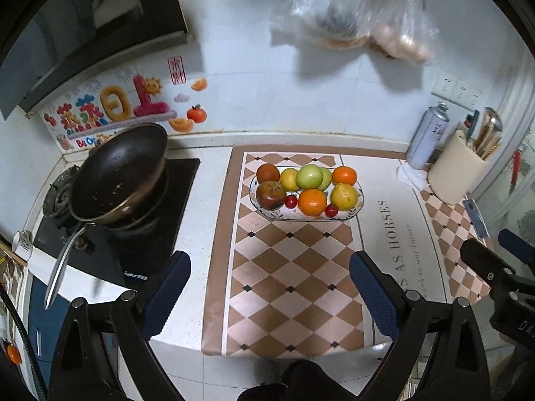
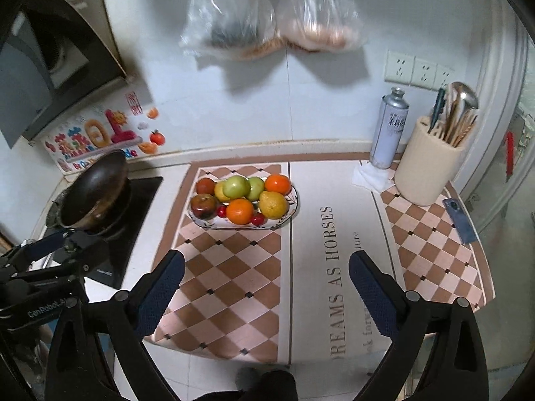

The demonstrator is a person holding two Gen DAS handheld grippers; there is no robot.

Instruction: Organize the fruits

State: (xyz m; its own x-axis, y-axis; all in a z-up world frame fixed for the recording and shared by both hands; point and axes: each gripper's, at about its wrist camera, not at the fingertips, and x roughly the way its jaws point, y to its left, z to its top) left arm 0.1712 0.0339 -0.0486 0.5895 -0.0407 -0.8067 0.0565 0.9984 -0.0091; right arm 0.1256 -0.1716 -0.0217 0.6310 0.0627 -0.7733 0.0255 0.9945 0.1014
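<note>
A white patterned plate [image 1: 354,212] stands on the checked mat, far from both grippers; it also shows in the right wrist view [image 2: 291,214]. It holds oranges [image 1: 312,202], lemons [image 1: 343,196], green apples [image 1: 309,176], a dark red apple [image 1: 271,194] and small red fruits [image 1: 291,201]. My left gripper [image 1: 270,292] is open and empty above the mat's near end. My right gripper [image 2: 266,290] is open and empty, to the right of the left one, above the printed mat. The right gripper's body shows at the left view's right edge [image 1: 495,267].
A dark wok [image 1: 117,173] sits on the stove at the left. A spray can [image 2: 388,127], a cream utensil holder [image 2: 428,170] and a blue phone-like object [image 2: 459,220] stand at the back right. Plastic bags [image 2: 267,16] hang on the wall above the plate.
</note>
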